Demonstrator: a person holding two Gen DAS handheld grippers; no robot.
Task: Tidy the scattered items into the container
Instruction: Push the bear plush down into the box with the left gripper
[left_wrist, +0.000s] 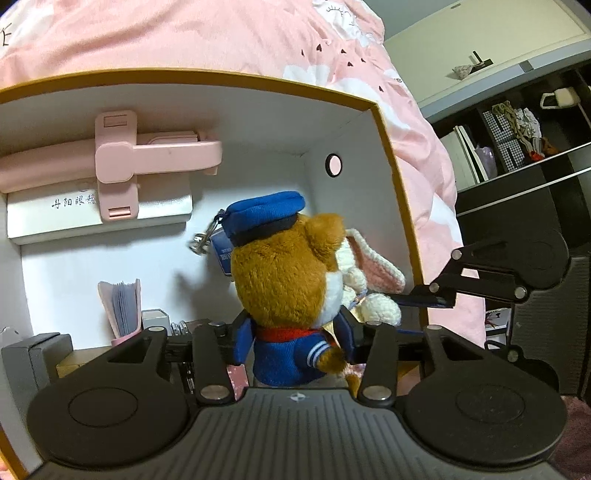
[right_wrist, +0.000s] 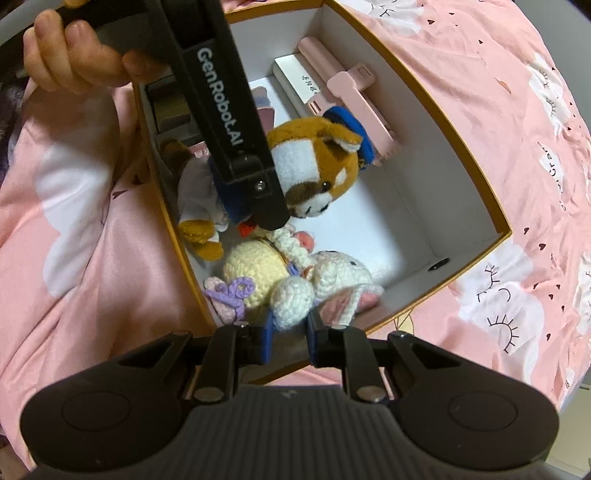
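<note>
A white box with an orange rim (left_wrist: 384, 155) (right_wrist: 461, 140) lies on a pink bedspread. My left gripper (left_wrist: 295, 339) is shut on a brown plush dog (left_wrist: 288, 280) in a blue sailor suit and cap, holding it inside the box; the dog (right_wrist: 314, 162) and the left gripper (right_wrist: 255, 206) also show in the right wrist view. My right gripper (right_wrist: 290, 332) is shut on a cream crocheted bunny (right_wrist: 295, 284), which rests in the box beside the dog. The bunny's ear (left_wrist: 373, 258) shows behind the dog.
In the box lie a pink folding holder (left_wrist: 122, 162) (right_wrist: 354, 96), a white glasses case (left_wrist: 99, 214) (right_wrist: 295, 81), a small pink notebook (left_wrist: 122, 310) and dark boxes (left_wrist: 33, 362). The pink bedspread (right_wrist: 498, 92) surrounds the box. Dark shelves (left_wrist: 517, 147) stand at the right.
</note>
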